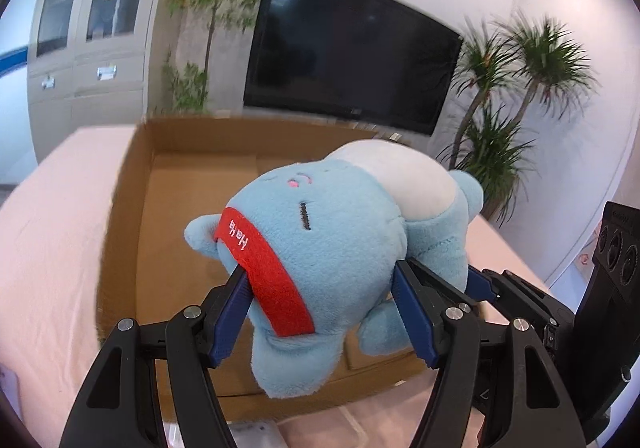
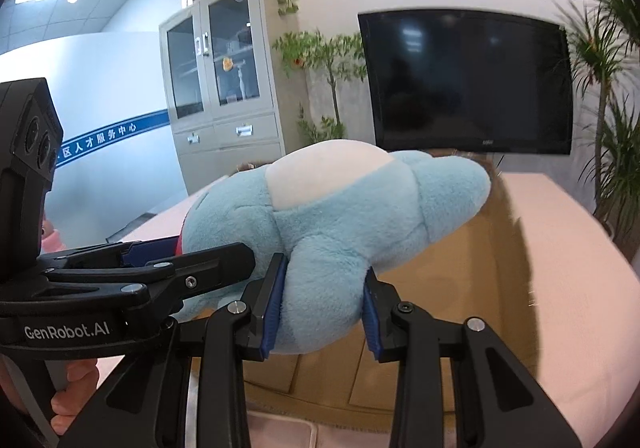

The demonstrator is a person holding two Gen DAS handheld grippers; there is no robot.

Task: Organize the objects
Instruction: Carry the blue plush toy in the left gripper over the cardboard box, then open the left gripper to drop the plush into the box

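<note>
A light-blue plush toy [image 1: 340,244] with a white belly and a red band on its head hangs in the air, lying on its side. My left gripper [image 1: 320,288] is shut on its head, one blue pad against the red band. My right gripper [image 2: 324,288] is shut on a blue limb of the same plush toy [image 2: 340,216]. Under and behind the toy stands an open cardboard box [image 1: 188,184], its floor bare where I can see it. In the right wrist view the cardboard box [image 2: 460,268] lies below the toy, and the left gripper's black frame reaches in from the left.
The box rests on a pink-covered table [image 1: 52,240]. A dark screen [image 1: 352,60] hangs on the far wall, with potted plants [image 1: 512,100] on the right and a grey glass-door cabinet [image 2: 224,80] on the left. A hand [image 2: 72,396] holds the left gripper's handle.
</note>
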